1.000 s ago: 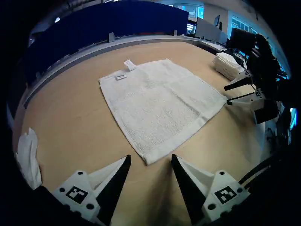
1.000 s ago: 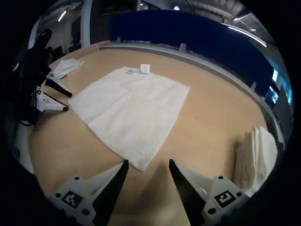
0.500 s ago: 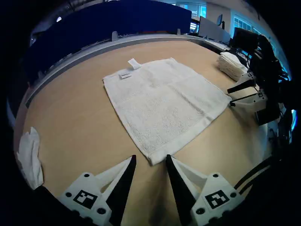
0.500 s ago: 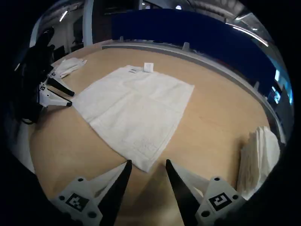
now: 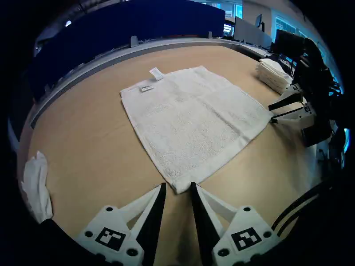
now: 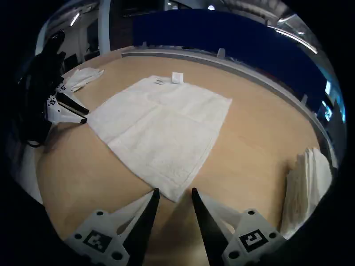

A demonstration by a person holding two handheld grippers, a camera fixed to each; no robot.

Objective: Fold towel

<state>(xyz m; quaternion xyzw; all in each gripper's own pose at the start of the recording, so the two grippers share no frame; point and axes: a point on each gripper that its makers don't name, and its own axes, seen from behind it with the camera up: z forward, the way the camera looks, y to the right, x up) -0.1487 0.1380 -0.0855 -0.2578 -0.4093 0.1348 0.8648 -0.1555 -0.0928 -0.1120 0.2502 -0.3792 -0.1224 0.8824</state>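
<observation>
At the middle of the pale wooden worktop (image 5: 88, 146), a white square terry towel (image 5: 195, 119) spread flat. Poised at its two corners nearest the worktop's front edge, left claw (image 5: 177, 186) and right claw (image 6: 174, 191), narrowly parted, gripping nothing yet. Best to bite past the hem, lift together, and carry evenly toward the far edge.

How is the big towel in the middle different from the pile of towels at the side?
The big towel lies spread flat in one layer; the pile of towels is folded and stacked. The big towel covers far more of the table than the pile of towels. The big towel is in the middle; the pile of towels sits near the edge. Both are white.
</observation>
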